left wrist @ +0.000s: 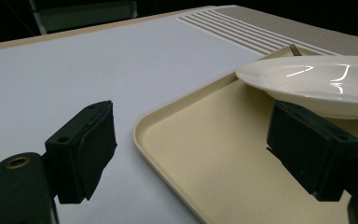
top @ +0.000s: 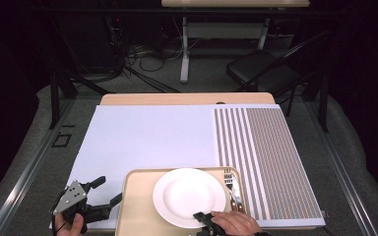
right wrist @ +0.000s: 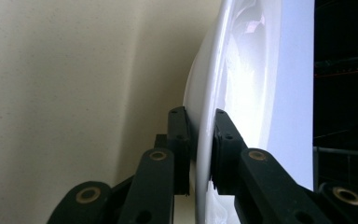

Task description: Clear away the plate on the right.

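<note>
Glossy white ceramic-looking plate (top: 189, 196) gleamed; the beige tray (top: 137, 209) looked matt, faintly speckled plastic; fork (top: 230, 183) shone metallic.

My left hand-held gripper (top: 100, 192) is matte black, with two long arms ending in blocky rectangular pads (left wrist: 87, 149). A brass-coloured rivet sits in each arm joint, and small screw holes dot the pad housings. On top it carries a grey three-cornered plate (top: 70, 195) with a few small holes. My right hand-held gripper (right wrist: 200, 149) is the same black build, with brass rivets along its linked arms.
</note>
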Action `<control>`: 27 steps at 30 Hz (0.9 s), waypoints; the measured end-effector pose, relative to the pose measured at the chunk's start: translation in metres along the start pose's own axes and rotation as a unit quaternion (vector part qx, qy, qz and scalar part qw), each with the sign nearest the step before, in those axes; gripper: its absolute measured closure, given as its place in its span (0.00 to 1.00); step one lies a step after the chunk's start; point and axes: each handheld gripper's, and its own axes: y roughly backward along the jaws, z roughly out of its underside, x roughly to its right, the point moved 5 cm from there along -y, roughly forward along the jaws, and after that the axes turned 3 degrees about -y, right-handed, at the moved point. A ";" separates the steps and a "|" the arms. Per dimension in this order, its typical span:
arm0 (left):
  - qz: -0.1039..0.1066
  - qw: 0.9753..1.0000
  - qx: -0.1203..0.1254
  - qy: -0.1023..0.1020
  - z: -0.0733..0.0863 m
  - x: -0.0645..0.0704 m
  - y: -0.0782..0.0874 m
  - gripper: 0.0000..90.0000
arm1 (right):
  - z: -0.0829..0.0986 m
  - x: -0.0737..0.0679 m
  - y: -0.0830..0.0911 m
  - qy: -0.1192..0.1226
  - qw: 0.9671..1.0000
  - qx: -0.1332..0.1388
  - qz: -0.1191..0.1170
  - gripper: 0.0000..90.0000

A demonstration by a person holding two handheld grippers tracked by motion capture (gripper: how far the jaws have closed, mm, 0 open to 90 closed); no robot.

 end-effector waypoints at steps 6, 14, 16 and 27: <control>-0.002 1.000 0.003 0.003 0.000 -0.001 0.000 0.17 | 0.000 -0.003 -0.005 -0.001 1.000 -0.001 -0.007 0.90; -0.001 1.000 0.001 0.003 0.000 -0.001 -0.001 0.17 | -0.004 -0.010 -0.008 0.002 1.000 0.003 -0.016 0.91; -0.001 1.000 0.000 0.002 0.001 -0.001 0.000 0.17 | -0.006 -0.011 -0.008 0.005 1.000 0.006 -0.018 0.91; -0.002 1.000 -0.001 -0.002 0.001 0.000 0.001 0.17 | -0.009 -0.019 -0.008 0.007 1.000 0.014 -0.025 0.89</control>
